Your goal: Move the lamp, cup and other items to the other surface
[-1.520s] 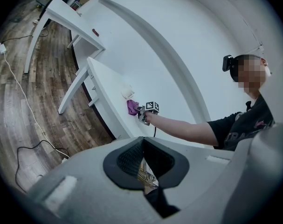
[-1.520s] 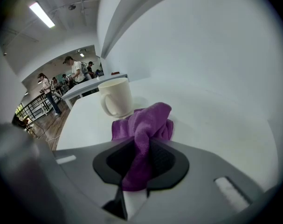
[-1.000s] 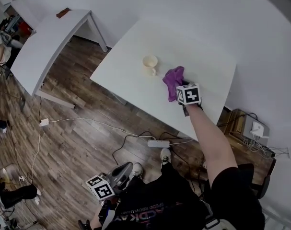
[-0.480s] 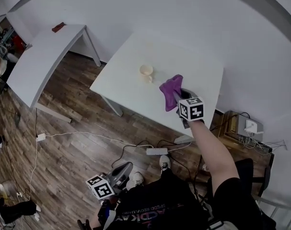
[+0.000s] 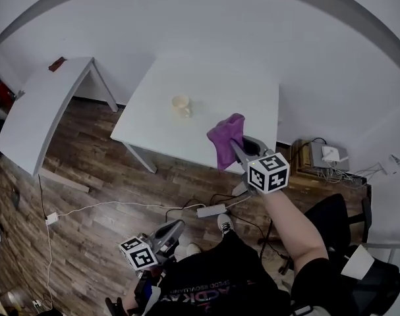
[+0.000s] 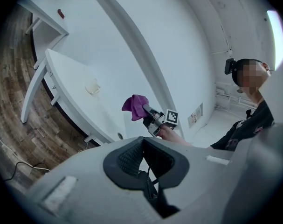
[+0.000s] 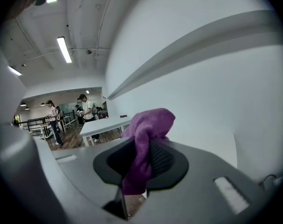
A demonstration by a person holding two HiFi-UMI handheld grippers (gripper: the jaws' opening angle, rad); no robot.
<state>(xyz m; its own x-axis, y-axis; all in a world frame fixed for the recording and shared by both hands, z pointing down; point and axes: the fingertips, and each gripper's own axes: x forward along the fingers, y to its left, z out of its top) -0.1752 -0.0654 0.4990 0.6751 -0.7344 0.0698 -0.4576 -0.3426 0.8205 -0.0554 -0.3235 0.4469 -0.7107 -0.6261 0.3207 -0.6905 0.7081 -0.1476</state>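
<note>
White table (image 5: 206, 78) by the wall bears the cup (image 5: 180, 104); right gripper (image 5: 238, 147), above its near edge, pinches a purple cloth (image 5: 223, 140); left gripper (image 5: 177, 226) hangs low over the floor, jaws together, empty.

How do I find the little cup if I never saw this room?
Find the white table against the wall, in front of the person. The cup stands alone near its middle: small, cream, with a handle, unlike the purple cloth held nearby.
</note>
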